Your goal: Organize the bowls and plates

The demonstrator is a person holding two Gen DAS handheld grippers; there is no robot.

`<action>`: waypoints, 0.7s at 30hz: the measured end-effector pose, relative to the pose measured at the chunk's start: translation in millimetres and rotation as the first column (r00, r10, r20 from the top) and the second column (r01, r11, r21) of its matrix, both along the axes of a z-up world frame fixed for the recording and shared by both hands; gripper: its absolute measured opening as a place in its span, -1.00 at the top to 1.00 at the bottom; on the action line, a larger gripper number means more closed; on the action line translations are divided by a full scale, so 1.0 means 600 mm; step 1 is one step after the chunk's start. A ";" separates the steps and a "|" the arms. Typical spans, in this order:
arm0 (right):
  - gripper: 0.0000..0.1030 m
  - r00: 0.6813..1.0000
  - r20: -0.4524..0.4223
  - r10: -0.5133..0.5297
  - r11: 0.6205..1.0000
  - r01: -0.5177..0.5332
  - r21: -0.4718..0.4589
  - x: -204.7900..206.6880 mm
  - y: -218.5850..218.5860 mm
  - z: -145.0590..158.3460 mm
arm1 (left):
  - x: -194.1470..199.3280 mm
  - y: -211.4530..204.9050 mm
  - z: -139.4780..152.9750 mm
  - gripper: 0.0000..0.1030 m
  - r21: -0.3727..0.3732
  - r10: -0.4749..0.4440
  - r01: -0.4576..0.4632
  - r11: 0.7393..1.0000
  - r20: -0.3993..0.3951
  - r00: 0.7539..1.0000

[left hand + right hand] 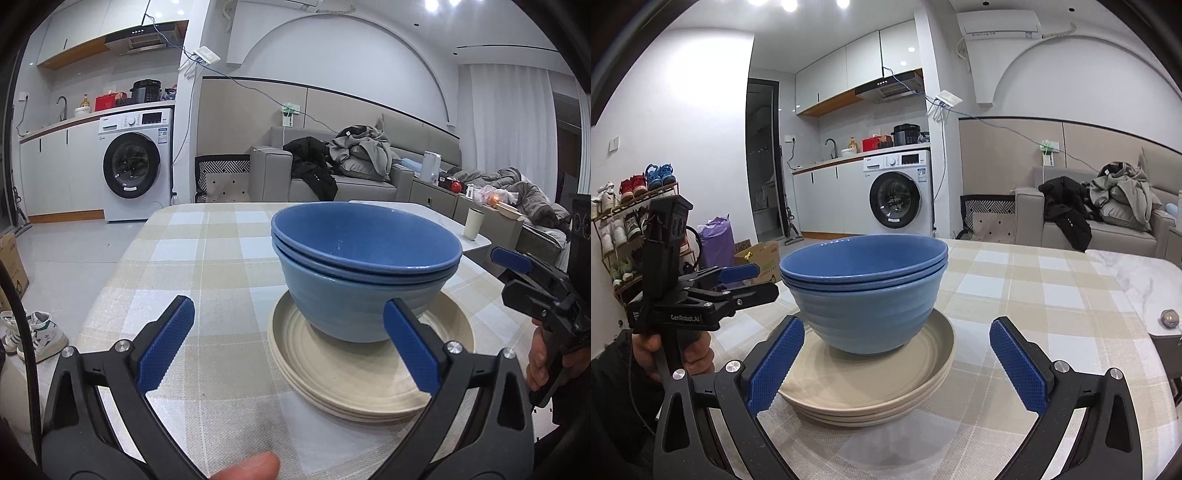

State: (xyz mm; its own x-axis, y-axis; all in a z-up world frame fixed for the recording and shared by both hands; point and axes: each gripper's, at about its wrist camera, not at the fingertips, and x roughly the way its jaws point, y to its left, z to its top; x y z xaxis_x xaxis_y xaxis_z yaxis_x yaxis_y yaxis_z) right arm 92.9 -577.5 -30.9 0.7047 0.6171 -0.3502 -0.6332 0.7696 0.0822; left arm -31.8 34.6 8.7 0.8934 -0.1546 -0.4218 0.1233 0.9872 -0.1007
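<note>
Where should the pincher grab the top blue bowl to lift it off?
Probably by its rim: pinch the thin lip of the top blue bowl from above on the near side, one finger inside, one outside. It sits nested in another bowl, so its wall is hidden. The right gripper is open and empty.

"GenRobot.AI" on left tool (pixel 738 282) body, white print; other labels unreadable.

Both wrist views sit low and close over the checked-cloth tabletop (pixel 207 258), facing the nested blue ceramic bowls (pixel 365 266) stacked on cream ribbed plates (pixel 369 373). The left looks toward the grey sofa (pixel 332 173), the right toward the white washing machine (pixel 897 192); each catches the other hand-held gripper at its edge.
</note>
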 end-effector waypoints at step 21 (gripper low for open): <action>-0.99 1.000 -0.023 0.014 1.000 -0.014 0.015 0.003 -0.004 -0.002 | 0.013 0.017 -0.007 -0.98 -0.029 0.014 -0.014 0.999 0.001 1.000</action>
